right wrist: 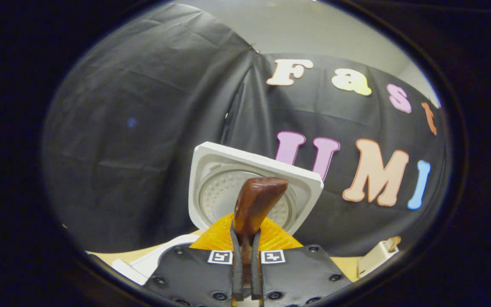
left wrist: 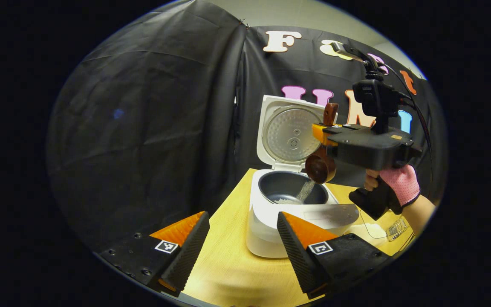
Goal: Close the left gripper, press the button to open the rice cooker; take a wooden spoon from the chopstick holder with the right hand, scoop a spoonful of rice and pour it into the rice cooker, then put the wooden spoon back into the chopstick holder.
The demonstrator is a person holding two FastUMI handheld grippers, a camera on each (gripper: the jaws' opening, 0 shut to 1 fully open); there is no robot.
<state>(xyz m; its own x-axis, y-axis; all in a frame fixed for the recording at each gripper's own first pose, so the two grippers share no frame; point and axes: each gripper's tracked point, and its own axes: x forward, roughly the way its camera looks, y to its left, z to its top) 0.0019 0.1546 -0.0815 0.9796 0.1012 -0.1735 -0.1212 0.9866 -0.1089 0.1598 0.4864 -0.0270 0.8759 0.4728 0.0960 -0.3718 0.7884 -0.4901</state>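
Rice (left wrist: 304, 192) streaming from tipped bowl of wooden spoon (left wrist: 320, 167) into dark inner pot of white rice cooker (left wrist: 271, 213), lid (left wrist: 288, 132) standing open, cooker on yellow desk (left wrist: 228, 264). Right gripper (right wrist: 245, 251) clamped on spoon handle, handle end poking up between the fingers in right gripper view; in left gripper view, held over the pot by a hand (left wrist: 399, 183) in a pink glove. Left gripper (left wrist: 241, 238) low in front of the cooker, fingers wide apart, holding nothing.
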